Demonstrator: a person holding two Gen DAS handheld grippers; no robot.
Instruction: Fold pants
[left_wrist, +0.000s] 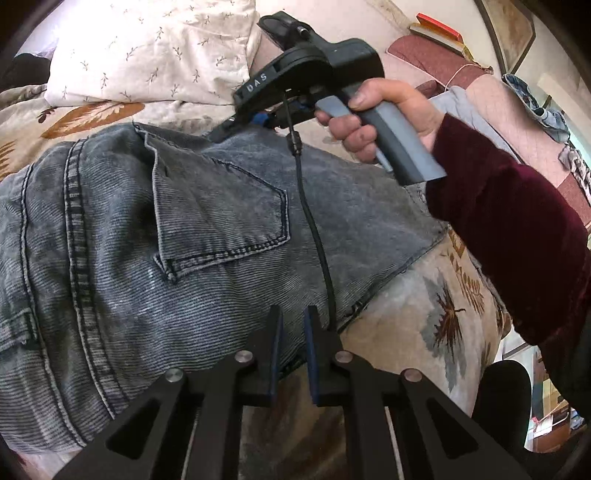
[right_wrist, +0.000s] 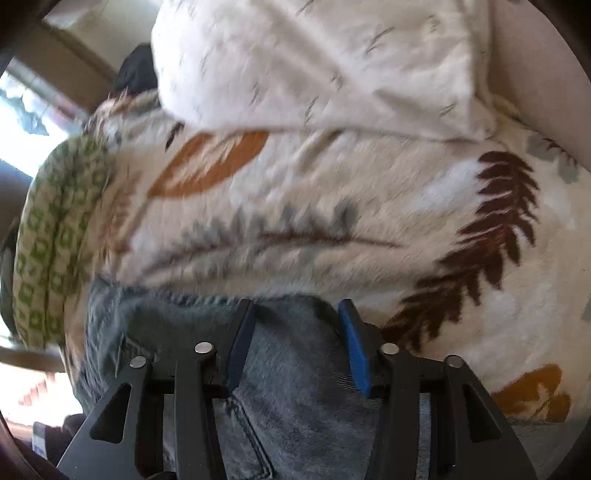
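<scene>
A: Pants (left_wrist: 177, 229)? 
B: Your jeans lie flat on the leaf-print blanket (right_wrist: 332, 206), back pocket (left_wrist: 221, 218) up, length running left-right across your left view.
A: Grippers?
B: Your left gripper (left_wrist: 292, 314) is narrow, holding nothing; right gripper (right_wrist: 297, 306) wide over the denim.

The faded grey-blue denim pants (left_wrist: 207, 229) are showing a coarse ribbed weave, lying on a fuzzy cream leaf-print fleece blanket (right_wrist: 332, 206), beside matt black plastic gripper arms with shiny metal pins.
</scene>
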